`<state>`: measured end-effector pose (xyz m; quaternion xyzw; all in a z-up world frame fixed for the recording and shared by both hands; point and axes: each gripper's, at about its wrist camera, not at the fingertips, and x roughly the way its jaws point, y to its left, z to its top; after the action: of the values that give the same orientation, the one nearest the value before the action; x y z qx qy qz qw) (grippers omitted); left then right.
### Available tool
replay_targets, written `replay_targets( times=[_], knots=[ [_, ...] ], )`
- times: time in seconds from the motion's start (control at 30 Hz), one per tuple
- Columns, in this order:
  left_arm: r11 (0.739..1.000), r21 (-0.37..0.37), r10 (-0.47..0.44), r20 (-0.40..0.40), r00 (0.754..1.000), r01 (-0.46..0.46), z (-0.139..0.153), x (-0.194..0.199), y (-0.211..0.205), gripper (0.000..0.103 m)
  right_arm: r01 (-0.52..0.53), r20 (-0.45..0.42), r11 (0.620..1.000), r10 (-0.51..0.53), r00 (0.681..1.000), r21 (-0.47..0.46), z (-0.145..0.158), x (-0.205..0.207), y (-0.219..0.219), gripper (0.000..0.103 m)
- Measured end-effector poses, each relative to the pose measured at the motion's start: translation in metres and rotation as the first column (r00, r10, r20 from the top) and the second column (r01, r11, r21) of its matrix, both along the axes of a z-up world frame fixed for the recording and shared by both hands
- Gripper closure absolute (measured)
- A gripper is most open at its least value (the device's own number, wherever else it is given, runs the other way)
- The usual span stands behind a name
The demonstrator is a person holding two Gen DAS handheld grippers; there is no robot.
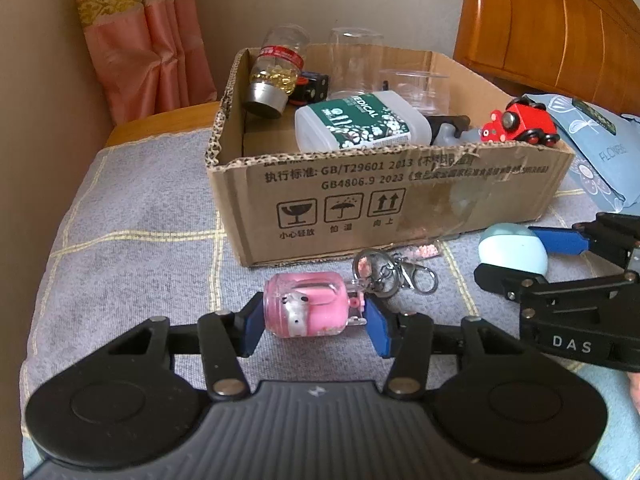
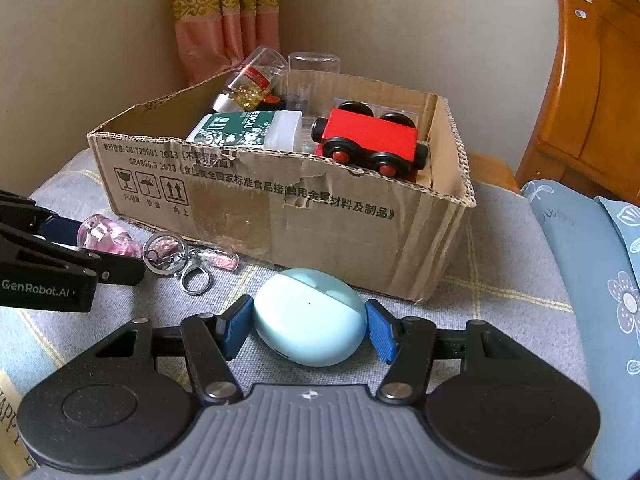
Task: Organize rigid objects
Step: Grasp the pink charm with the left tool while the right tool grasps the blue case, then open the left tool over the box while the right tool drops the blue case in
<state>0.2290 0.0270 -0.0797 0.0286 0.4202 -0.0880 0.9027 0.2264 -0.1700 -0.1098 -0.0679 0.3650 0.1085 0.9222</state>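
A pink keychain charm [image 1: 306, 306] with metal rings [image 1: 394, 270] lies on the grey blanket in front of a cardboard box [image 1: 384, 196]. My left gripper [image 1: 314, 322] is shut on the charm, blue pads touching both sides. A pale blue earbud case [image 2: 310, 316] lies on the blanket before the box [image 2: 320, 216]. My right gripper [image 2: 308, 326] is shut on it, pads against both sides. The case [image 1: 514, 250] and right gripper [image 1: 560, 264] also show in the left wrist view; the charm [image 2: 106, 236] and left gripper [image 2: 76, 246] show in the right wrist view.
The box holds a red toy train [image 2: 368, 138], a white and green bottle [image 1: 360, 122], a capsule jar [image 1: 276, 70] and clear cups [image 1: 416, 90]. A blue floral pillow [image 2: 600, 264] lies right. A wooden headboard [image 2: 592, 92] stands behind. A pink curtain [image 1: 140, 40] hangs at the back left.
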Motion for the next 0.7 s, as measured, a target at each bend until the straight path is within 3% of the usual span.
replay_targets(
  times=[0.43, 0.7],
  knots=[
    [0.999, -0.02, 0.025, -0.023, 0.999, -0.026, 0.003, 0.006, 0.002, 0.053, -0.02, -0.009, 1.0, 0.02, 1.0, -0.02, 0.001, 0.0, 0.003, 0.038],
    [0.999, 0.011, -0.051, -0.053, 0.997, 0.052, 0.005, -0.005, 0.002, 0.053, -0.11, -0.06, 0.993, 0.108, 0.992, -0.036, 0.007, -0.018, -0.001, 0.038]
  ],
)
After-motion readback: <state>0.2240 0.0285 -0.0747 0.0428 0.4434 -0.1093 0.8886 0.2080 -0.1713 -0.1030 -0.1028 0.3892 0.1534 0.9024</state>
